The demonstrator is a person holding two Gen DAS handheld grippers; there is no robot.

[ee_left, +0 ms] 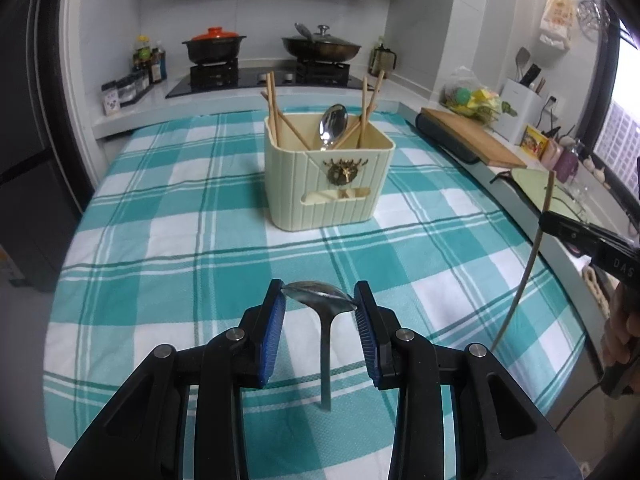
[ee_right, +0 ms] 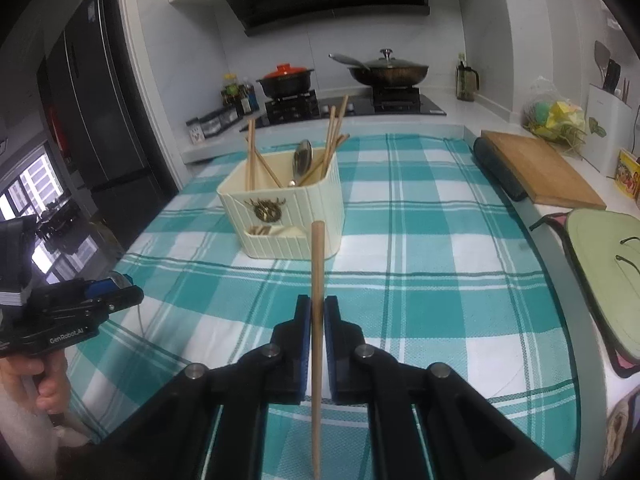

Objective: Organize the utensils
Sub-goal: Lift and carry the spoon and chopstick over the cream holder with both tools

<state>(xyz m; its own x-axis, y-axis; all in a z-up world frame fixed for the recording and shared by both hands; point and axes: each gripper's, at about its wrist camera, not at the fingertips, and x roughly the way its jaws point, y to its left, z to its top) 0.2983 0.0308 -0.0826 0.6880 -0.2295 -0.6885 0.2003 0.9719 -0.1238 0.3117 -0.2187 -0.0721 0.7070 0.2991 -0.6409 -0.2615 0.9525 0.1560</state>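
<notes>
1. Steel is sitting crosswise in your left gripper point(ee_left: 319, 300): you are pinching a spoon point(ee_left: 320, 300) by its bowl between the blue pads, with the handle hanging down toward the cloth.
2. Your right gripper point(ee_right: 317, 312) is clamping a single wooden chopstick point(ee_right: 317, 280), which is standing nearly upright between the closed jaws.
3. Both tools are hovering over a teal-and-white checked tablecloth point(ee_left: 180, 240) covering the counter in a kitchen.
4. Ahead of you, a cream ribbed utensil holder point(ee_left: 328, 184) is standing on the cloth, holding several chopsticks point(ee_left: 276, 108) and another spoon point(ee_left: 332, 124).
5. To the right, a wooden cutting board point(ee_right: 540, 168) is lying along the counter edge.
6. Behind, a black pot with an orange lid point(ee_left: 214, 46) and a lidded wok point(ee_left: 322, 48) are sitting on the stove point(ee_left: 256, 74).
</notes>
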